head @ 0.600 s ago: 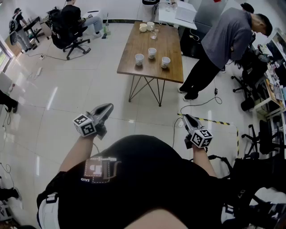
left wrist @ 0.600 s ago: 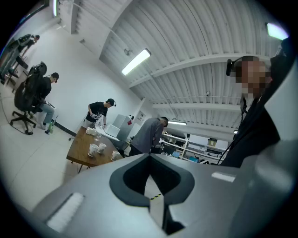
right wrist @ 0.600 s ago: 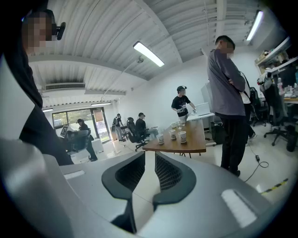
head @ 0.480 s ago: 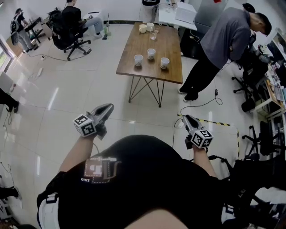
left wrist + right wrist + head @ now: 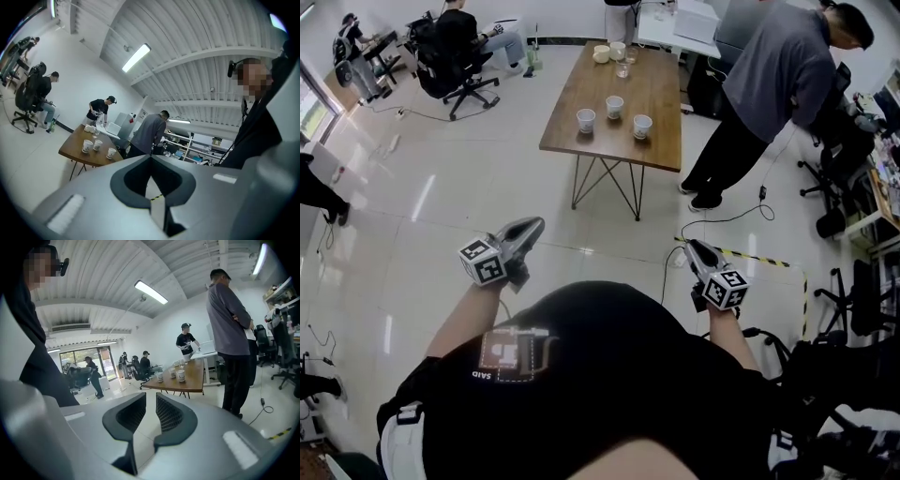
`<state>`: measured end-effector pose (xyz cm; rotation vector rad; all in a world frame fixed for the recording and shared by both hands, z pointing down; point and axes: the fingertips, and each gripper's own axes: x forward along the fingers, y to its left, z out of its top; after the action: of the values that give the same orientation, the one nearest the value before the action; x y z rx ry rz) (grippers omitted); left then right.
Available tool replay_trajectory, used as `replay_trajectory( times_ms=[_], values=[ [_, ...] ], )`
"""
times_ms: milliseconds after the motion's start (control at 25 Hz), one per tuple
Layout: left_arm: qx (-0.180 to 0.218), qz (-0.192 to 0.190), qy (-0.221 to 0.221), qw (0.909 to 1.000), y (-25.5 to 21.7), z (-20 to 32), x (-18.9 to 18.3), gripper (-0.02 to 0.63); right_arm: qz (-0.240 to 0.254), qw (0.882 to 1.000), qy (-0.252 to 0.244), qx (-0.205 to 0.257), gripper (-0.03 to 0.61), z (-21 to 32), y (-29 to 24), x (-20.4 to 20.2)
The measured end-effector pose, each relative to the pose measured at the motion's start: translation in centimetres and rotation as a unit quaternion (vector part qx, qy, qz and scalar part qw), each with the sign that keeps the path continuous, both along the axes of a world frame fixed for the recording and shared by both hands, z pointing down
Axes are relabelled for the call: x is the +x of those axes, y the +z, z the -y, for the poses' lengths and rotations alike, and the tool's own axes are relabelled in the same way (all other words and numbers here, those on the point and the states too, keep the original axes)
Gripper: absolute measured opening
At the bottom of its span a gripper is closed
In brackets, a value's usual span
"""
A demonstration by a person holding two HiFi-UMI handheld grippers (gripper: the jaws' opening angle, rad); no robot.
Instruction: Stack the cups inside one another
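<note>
My left tool (image 5: 528,230) is clenched on nothing and my right tool (image 5: 694,251) is released. Both are well short of the brown wooden tabletop (image 5: 656,89), where three white paper cups (image 5: 614,106) stand apart.

Wide free tiled floor (image 5: 487,187) ahead, up to the near edge of the wooden table (image 5: 661,89). Open room above the three paper cups (image 5: 614,106), standing apart, with gaps to pass between. Right side of the table crowded by a standing person in grey (image 5: 769,75). Striped tape (image 5: 741,251) on the floor at right; beyond, an office chair (image 5: 831,217).
</note>
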<state>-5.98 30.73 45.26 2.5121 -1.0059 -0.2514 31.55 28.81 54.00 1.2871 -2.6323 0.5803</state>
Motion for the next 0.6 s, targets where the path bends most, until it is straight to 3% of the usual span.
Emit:
replay_trajectory(
  times_ms=[240, 440, 600],
  values=[
    [-0.012, 0.0, 0.007, 0.9999, 0.7, 1.6, 1.6, 0.002, -0.003, 1.0, -0.001, -0.015, 0.078, 1.1, 1.3, 1.5],
    [-0.017, -0.012, 0.015, 0.9997, 1.6, 4.7, 0.3, 0.002, -0.009, 1.0, 0.006, -0.021, 0.078, 3.0, 1.7, 0.0],
    [-0.028, -0.028, 0.046, 0.9981, 3.0, 8.6, -0.3, 0.0, -0.026, 0.999, 0.029, -0.019, 0.079, 5.5, 1.1, -1.0]
  ],
)
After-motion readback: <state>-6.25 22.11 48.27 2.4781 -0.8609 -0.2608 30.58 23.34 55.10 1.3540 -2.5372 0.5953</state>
